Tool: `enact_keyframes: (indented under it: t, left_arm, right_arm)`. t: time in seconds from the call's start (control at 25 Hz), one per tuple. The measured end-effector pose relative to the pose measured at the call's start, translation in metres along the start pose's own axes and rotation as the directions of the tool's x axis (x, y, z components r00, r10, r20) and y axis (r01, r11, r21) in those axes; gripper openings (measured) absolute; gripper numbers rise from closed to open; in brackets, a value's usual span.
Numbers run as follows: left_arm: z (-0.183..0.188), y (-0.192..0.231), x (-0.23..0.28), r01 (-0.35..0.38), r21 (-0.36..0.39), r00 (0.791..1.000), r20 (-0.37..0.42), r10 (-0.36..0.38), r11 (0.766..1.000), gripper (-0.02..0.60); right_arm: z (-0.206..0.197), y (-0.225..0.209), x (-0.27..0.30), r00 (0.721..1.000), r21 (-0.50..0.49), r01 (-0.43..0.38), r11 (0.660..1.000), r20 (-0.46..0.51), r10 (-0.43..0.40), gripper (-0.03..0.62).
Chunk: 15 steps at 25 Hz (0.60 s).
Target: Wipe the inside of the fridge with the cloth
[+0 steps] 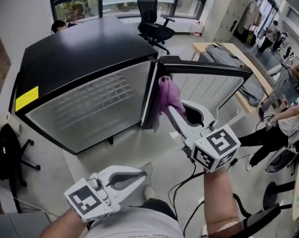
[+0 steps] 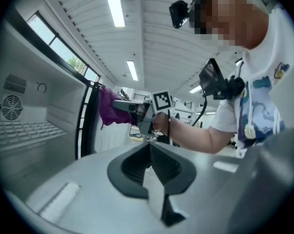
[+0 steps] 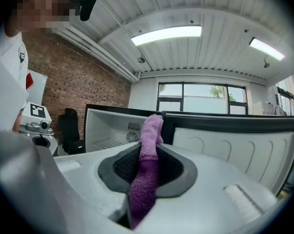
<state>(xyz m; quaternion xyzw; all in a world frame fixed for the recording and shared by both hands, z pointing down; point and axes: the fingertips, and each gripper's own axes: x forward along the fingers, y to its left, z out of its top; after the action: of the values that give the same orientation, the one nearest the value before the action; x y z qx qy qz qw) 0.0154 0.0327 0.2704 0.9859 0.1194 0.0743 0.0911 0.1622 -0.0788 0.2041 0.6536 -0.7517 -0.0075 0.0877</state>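
The black fridge [image 1: 85, 48] stands open, its white inside with a wire shelf [image 1: 97, 100] facing me. Its door [image 1: 211, 86] swings out to the right. My right gripper [image 1: 172, 112] is shut on a purple cloth [image 1: 169, 94] and holds it up just in front of the hinge edge between cabinet and door. In the right gripper view the cloth [image 3: 146, 172] runs up between the shut jaws of the right gripper [image 3: 149, 147], with the fridge inside [image 3: 110, 130] and the door [image 3: 229, 140] beyond. My left gripper [image 1: 143, 173] hangs low near my body, shut and empty [image 2: 149, 147].
A black office chair [image 1: 155, 20] stands behind the fridge. A wooden table [image 1: 238, 58] with a grey bag is right of the door, and a person [image 1: 288, 118] stands at the far right. Another black chair [image 1: 5, 157] is at the left. Cables trail on the floor.
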Motion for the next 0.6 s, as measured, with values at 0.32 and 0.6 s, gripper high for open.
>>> enact_keyframes:
  t: [0.32,0.6]
  left_arm:
    - [0.011,-0.025,0.086,-0.106,-0.015,0.994,0.013,0.106,0.994,0.005]
    - [0.006,-0.031,0.104,-0.153,-0.017,0.987,-0.043,0.152,0.988,0.005]
  right_arm:
    - [0.003,-0.055,-0.002,0.993,-0.04,-0.102,0.994,0.062,0.105,0.074]
    - [-0.009,-0.11,-0.01,0.996,-0.009,-0.038,0.999,0.077,0.038,0.074]
